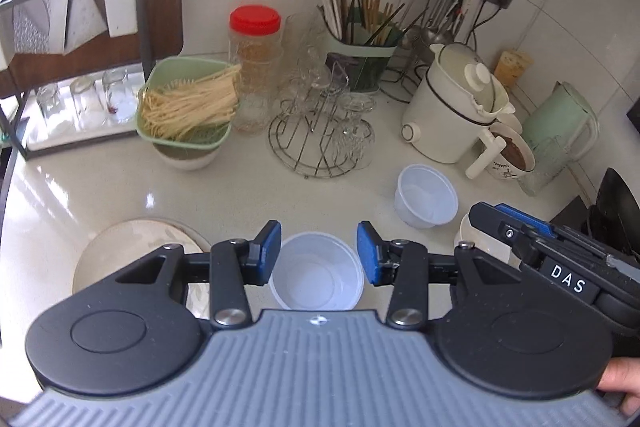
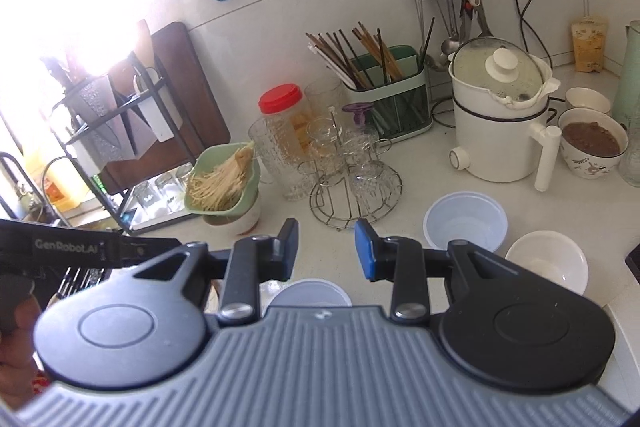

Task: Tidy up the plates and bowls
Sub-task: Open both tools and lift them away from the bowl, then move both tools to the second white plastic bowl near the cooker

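While both grippers' jaws gape empty, a plastic bowl (image 1: 317, 273) sits below.

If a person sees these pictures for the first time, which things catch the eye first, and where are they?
The red-lidded jar stands out at the back of the counter, beside a green basket of pale noodles. Nearer, two clear plastic bowls stand empty on the counter. On the right is a white electric pot.

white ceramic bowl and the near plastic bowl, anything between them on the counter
Bare countertop only, seen in the right wrist view, between white ceramic bowl and near plastic bowl.
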`<state>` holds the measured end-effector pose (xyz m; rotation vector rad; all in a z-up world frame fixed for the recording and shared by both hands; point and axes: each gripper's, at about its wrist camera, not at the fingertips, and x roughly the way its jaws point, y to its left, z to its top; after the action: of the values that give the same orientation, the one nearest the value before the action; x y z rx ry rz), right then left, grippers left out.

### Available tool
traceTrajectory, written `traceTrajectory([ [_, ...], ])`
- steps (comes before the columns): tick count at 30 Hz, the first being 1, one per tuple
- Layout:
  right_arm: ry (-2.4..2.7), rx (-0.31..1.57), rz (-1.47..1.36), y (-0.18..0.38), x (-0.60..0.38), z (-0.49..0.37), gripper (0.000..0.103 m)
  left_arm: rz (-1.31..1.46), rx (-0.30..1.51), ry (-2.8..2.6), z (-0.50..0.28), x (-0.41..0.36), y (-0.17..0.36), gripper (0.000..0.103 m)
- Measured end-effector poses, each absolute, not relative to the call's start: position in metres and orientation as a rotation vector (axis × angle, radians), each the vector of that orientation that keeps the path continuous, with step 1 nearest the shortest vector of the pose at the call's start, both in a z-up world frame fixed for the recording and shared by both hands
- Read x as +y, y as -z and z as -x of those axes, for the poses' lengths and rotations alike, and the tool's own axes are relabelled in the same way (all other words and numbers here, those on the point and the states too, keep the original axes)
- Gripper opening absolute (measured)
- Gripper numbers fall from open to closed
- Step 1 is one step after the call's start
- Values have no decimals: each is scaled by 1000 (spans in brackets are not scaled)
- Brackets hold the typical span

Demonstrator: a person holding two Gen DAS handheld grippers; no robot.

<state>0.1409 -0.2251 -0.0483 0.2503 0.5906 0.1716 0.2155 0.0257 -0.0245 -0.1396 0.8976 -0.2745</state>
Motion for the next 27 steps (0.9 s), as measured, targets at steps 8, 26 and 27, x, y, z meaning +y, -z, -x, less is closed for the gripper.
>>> traceTrajectory([
  [8, -102, 586, -235, 47, -218, -131, 35, 164, 918, 328, -227, 31, 41, 48],
  [26, 56, 678, -286, 74, -214, -121, 35, 102, 1001, 457, -246, 28, 77, 48],
  [27, 60, 685, -288, 75, -213, -121, 35, 98, 1004, 462, -247, 27, 79, 48],
])
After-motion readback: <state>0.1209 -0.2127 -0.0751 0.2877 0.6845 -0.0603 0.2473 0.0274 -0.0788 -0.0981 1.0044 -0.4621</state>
